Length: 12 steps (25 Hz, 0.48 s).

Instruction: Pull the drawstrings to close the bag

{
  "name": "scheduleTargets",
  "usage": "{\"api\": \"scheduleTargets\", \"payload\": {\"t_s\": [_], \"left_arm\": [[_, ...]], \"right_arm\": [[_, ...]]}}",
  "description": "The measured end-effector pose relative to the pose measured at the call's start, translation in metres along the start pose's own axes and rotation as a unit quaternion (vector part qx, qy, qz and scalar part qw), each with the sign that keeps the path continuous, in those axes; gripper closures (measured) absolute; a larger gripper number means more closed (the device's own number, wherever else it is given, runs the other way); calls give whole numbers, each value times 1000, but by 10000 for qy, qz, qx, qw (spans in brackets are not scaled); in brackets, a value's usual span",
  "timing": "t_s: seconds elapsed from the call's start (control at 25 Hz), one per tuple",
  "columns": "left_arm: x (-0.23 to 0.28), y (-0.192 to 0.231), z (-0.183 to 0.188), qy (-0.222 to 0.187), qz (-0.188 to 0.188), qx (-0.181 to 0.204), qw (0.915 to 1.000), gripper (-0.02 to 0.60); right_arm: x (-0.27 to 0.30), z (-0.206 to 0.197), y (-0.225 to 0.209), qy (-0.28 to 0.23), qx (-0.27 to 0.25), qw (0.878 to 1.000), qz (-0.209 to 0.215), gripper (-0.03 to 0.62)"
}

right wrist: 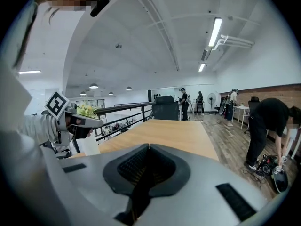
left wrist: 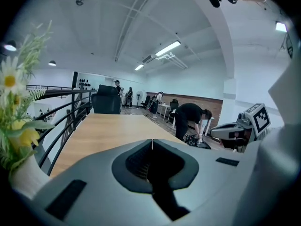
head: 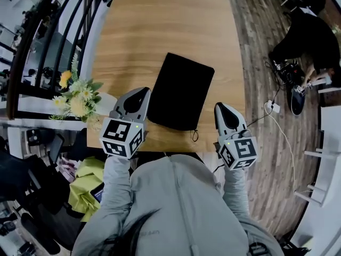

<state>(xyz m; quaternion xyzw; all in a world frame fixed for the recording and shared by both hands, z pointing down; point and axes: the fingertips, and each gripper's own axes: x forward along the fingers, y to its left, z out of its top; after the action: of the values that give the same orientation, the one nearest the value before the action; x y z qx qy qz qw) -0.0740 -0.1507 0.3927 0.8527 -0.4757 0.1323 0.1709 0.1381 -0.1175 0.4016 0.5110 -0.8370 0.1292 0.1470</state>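
Nearest, grey sleeves (head: 113, 193) lead to the 2 tools, held side by side over the near edge of the wooden worktop (head: 160, 31). The left tool (head: 143, 91) has its jaws fully closed: in the left gripper view the 2 tips meet in a thin line with nothing between them. The right tool (head: 222, 106) is likewise closed and empty, its tips pressed together in the right gripper view. Each tool carries a cube (head: 122, 136) printed with black-and-white square markers, which are patterns and not words. Small print on the grey hood is too small to read.

The black bag (head: 181, 89) lies flat on the worktop between the 2 tools, turned a little askew. The left tool's tip is just beside the bag's near left edge; whether it touches cannot be told. The right tool stands apart from the bag on its right. A thin black drawstring (head: 195, 135) loops out from the bag's near right corner toward the worktop's near edge, clear of both tools.

Left of the left tool, yellow and white flowers (head: 74, 97) stand in a white vase (head: 105, 103) at the worktop's near left corner. Beyond them a dark railing (head: 53, 31) runs along the left side. On the right, a white cable (head: 282, 137) crosses the plank floor (head: 256, 47). At the far right, a person (head: 311, 33) in black bends over things on the floor.
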Motion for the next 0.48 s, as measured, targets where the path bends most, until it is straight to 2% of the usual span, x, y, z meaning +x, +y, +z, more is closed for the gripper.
{"api": "scheduleTargets", "payload": {"t_s": [0.48], "left_arm": [[-2, 10, -26, 206, -185, 66, 9996, 551]], "right_arm": [[-3, -16, 16, 144, 141, 9995, -257, 569]]}}
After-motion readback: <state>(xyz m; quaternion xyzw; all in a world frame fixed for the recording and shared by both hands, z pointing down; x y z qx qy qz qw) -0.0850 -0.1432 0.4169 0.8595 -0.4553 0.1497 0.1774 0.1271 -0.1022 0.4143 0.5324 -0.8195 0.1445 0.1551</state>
